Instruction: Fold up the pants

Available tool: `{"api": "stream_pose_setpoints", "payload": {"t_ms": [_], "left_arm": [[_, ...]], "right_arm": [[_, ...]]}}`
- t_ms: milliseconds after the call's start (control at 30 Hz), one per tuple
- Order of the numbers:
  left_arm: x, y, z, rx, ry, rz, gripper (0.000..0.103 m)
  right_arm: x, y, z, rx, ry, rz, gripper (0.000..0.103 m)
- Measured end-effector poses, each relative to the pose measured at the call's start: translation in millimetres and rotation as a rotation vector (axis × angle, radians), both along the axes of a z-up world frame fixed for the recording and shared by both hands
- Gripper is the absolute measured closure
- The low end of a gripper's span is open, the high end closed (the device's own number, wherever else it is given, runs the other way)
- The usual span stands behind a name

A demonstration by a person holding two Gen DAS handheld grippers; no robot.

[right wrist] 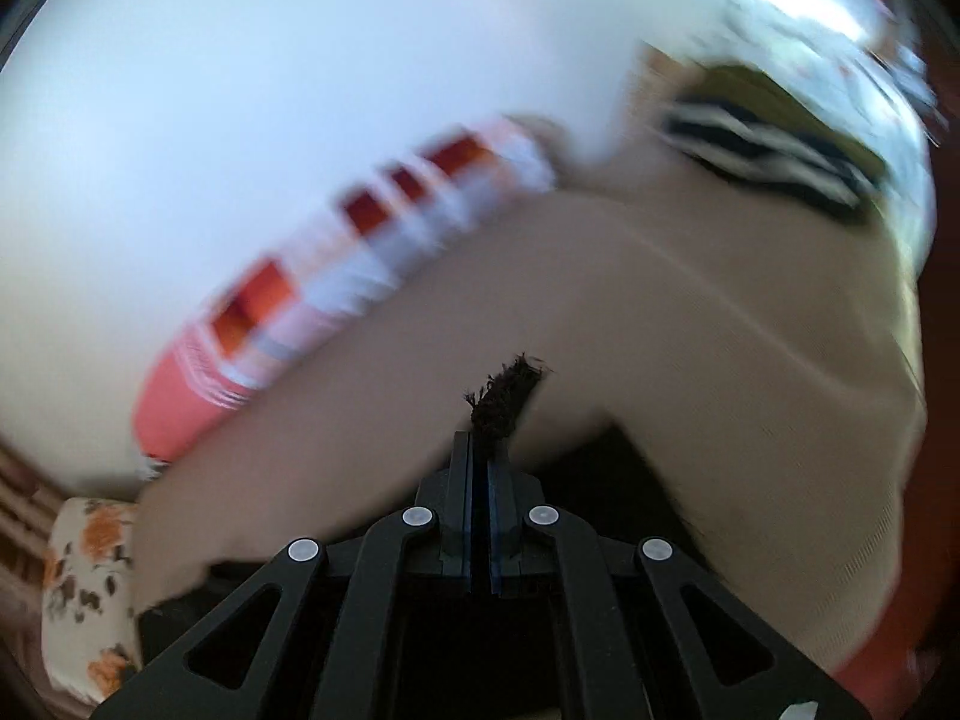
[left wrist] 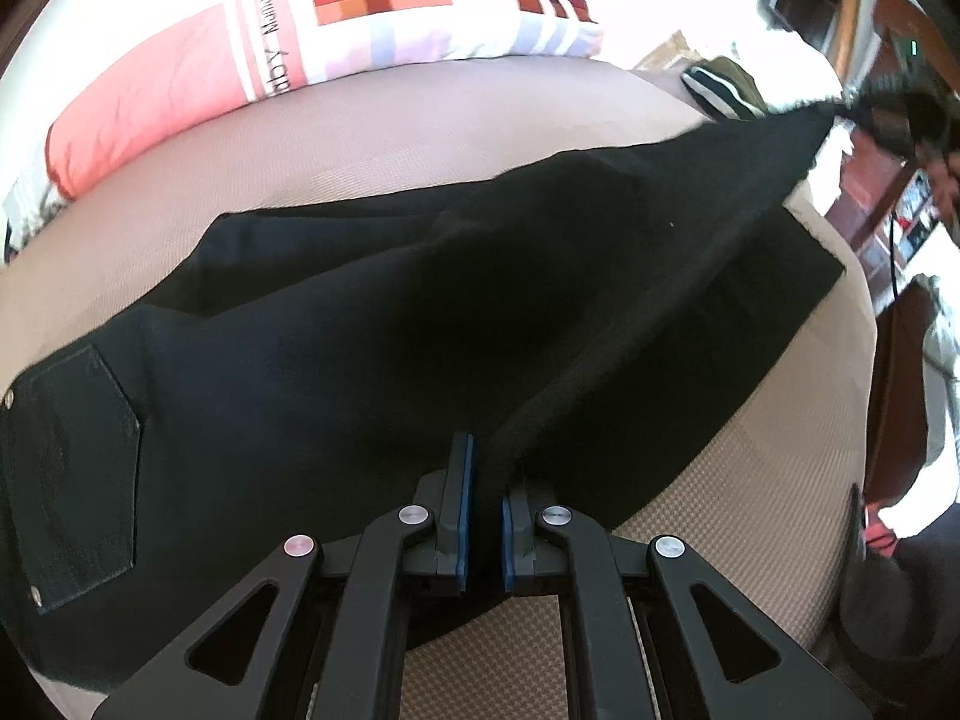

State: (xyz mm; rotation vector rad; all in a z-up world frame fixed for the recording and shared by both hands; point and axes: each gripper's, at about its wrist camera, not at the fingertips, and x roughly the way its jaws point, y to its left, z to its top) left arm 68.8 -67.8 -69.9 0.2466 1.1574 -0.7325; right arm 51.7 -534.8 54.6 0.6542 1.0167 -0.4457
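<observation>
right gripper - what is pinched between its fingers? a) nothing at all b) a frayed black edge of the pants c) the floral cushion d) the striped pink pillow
b: in the right wrist view the right gripper is closed on a frayed black tuft of the pants, which sticks out past the fingertips, above the beige bed cover.

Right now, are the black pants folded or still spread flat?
Neither: mid-fold. The black pants lie mostly spread on the beige bed, one edge lifted, pinched by the left gripper and right gripper.
</observation>
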Motion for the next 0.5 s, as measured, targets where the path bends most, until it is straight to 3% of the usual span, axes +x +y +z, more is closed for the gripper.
{"api": "stream_pose_setpoints", "payload": {"t_ms": [100, 200, 500], "left_arm": [[-6.5, -7.6, -1.4, 0.04, -0.027, -0.055, 0.093], [-12.5, -13.3, -5.7, 0.089, -0.058, -0.111, 0.093], [-12.2, -16.0, -3.8, 0.098, -0.08, -0.163, 0.093]], "right_arm": [[-44.2, -9.0, -49.0, 0.036, 0.124, -0.072, 0.1], [-70.3, -9.5, -82.2, 0.069, 0.174, -0.112, 0.1], [-81.1, -1.1, -73.6, 0.0, 0.147, -0.096, 0.101]]}}
